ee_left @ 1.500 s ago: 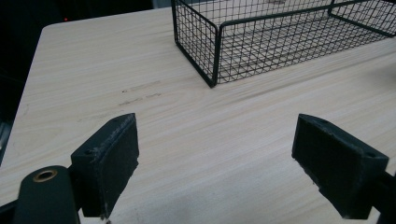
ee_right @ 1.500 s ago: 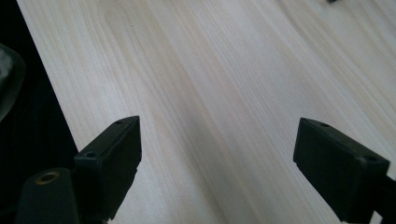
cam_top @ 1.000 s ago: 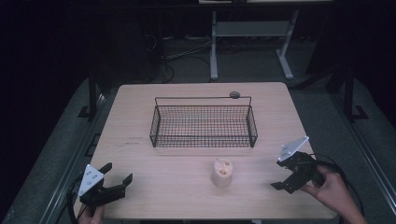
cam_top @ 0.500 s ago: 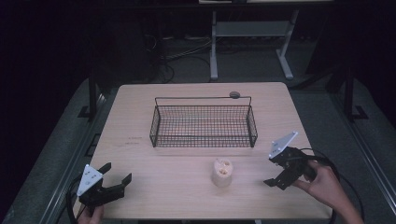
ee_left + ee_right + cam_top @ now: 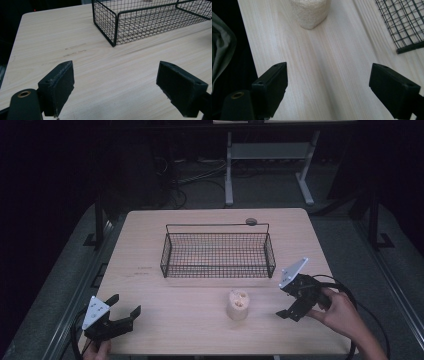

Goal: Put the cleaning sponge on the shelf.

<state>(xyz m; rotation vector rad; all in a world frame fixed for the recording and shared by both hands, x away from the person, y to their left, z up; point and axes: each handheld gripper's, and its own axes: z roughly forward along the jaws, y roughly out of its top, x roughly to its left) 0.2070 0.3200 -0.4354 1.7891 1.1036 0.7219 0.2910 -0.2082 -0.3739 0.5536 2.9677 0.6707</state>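
The small pale cream block with two round holes in its top (image 5: pixel 238 304), upright on the pale wooden table (image 5: pixel 150 245), stands just toward six o'clock of the table's middle; in the right gripper view its pebbly, foam-like side (image 5: pixel 310 11) suggests it is light, soft and a little grippy, best pinched gently across its flat sides low down. At its three o'clock the right gripper (image 5: pixel 295 301) is near, jaws spread wide and holding nothing. At twelve o'clock stands a black wire-mesh basket (image 5: pixel 218 251), apparently bare inside. Well apart at eight o'clock, the left gripper (image 5: pixel 121 312) rests with jaws equally wide, nothing between them. The wood looks smooth and matt. Beyond, a dark room with a grey metal stand (image 5: pixel 265 160) and cables.
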